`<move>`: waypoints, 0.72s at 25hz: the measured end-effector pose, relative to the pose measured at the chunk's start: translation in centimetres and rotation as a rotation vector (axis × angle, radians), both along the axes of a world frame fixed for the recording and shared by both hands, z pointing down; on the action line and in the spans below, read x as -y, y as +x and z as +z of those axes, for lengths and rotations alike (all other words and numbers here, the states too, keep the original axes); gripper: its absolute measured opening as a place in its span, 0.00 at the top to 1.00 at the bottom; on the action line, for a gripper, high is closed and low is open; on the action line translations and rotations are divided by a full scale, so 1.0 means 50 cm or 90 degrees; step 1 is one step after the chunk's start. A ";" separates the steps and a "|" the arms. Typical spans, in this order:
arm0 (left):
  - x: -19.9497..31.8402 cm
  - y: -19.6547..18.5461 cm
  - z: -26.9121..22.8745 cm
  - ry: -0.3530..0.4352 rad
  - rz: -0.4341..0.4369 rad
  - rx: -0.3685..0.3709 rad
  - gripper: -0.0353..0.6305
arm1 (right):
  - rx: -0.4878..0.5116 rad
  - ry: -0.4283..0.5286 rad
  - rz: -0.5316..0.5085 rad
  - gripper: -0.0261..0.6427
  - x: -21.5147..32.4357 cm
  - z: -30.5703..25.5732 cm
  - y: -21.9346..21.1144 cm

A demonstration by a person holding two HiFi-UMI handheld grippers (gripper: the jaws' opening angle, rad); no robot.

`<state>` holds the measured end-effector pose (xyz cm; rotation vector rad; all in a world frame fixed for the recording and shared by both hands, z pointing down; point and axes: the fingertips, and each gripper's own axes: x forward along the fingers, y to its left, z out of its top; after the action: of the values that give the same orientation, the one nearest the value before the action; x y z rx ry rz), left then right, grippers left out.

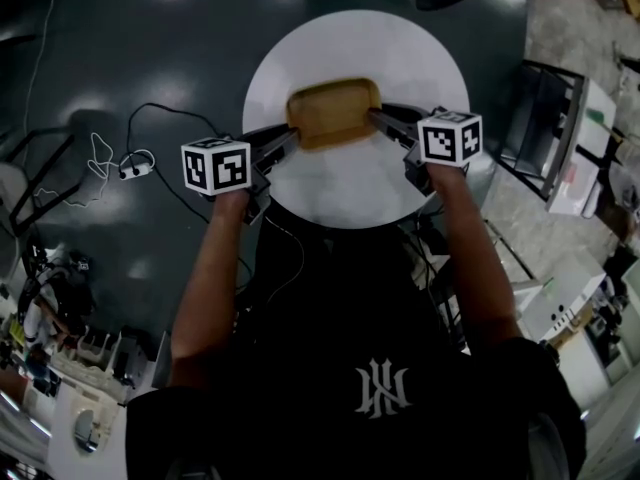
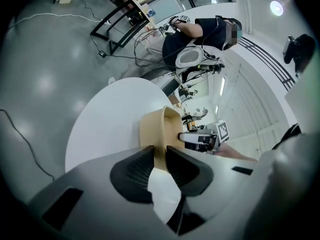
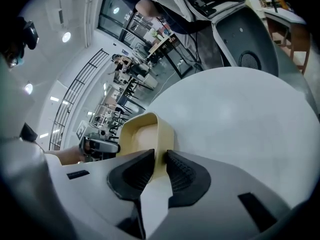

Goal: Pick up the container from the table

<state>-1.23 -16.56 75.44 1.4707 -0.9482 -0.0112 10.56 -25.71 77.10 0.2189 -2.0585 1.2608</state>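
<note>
From overhead the tips of the 2 tools are dark and thin against the tray, so how they meet its rim is hard to make out there; the views along the jaws settle it. The container [image 1: 333, 113], a shallow tan tray with rounded corners, sits toward the far side of the round white table [image 1: 350, 193], and whether its base rests on the top or is just clear of it I cannot tell. In each jaw view the near part of the tray's wall disappears behind the black ribbed pads, and most of its floor is cut off by its own rim. The left gripper [image 1: 290, 136] reaches in from the tray's left end with its marker cube [image 1: 216, 165] over the table edge. Seen along its own jaws, the left gripper [image 2: 160, 151] has them drawn in to a narrow gap with the wall of the container [image 2: 160, 126] pinched between the pads. The right gripper [image 1: 378, 118] comes in from the opposite end. There too, the right gripper [image 3: 160, 156] has its pads closed onto the thin wall of the container [image 3: 145, 134], 1 pad inside and 1 outside. Each view shows the other tool across the tray, small and partly blocked.
</note>
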 end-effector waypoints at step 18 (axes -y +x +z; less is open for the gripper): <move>0.053 -0.070 -0.197 0.104 0.050 0.002 0.83 | 0.052 0.099 0.040 0.82 0.055 -0.216 -0.078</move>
<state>-4.76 -19.23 65.58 1.6589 -0.9081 -0.0302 6.65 -28.45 66.32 0.3096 -2.2377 1.1648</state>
